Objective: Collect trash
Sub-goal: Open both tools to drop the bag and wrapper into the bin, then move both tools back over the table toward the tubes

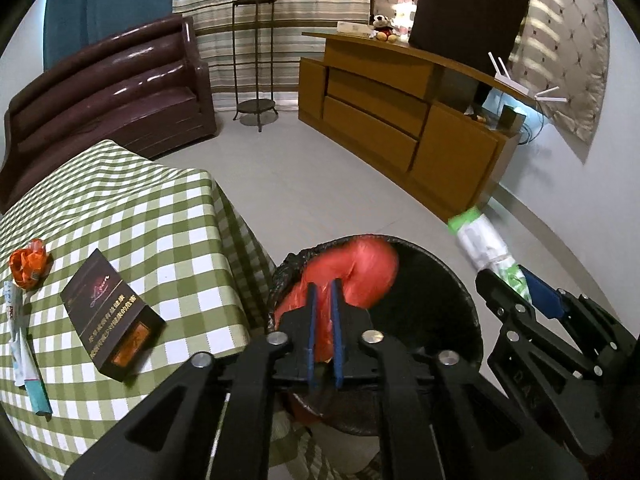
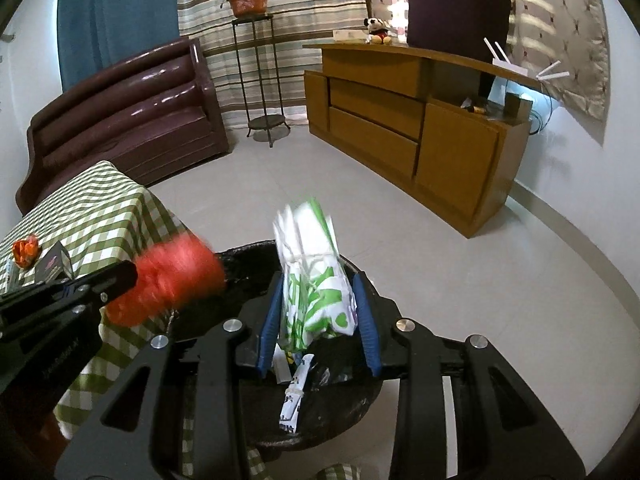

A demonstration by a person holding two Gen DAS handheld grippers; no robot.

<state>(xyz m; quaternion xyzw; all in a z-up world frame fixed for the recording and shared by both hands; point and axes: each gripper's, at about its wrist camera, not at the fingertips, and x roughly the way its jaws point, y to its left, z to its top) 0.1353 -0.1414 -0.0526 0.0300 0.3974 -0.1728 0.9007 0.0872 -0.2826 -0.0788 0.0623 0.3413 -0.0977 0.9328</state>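
The left gripper (image 1: 325, 286) has its 2 fingers (image 1: 311, 312) only a little apart, with the red plastic bag (image 1: 360, 268) between them, right over the black trash bin (image 1: 432, 300). The right gripper (image 2: 318, 280) has its fingers (image 2: 365, 320) a bit wider, and they hold a green and white wrapper (image 2: 316, 280) above the same bin. More trash, a small orange wrapper (image 1: 30, 262) and a dark box (image 1: 110, 314), lies on the checked tabletop (image 1: 160, 208).

You see two hand-held grippers, left (image 1: 324, 292) and right (image 2: 318, 300); one black-lined trash bin (image 1: 448, 300); one red plastic bag (image 1: 360, 272); one green-and-white wrapper (image 2: 316, 280); one dark carton (image 1: 112, 316), one orange wrapper (image 1: 30, 264) and one tube (image 1: 24, 344) on the worktop (image 1: 140, 208).
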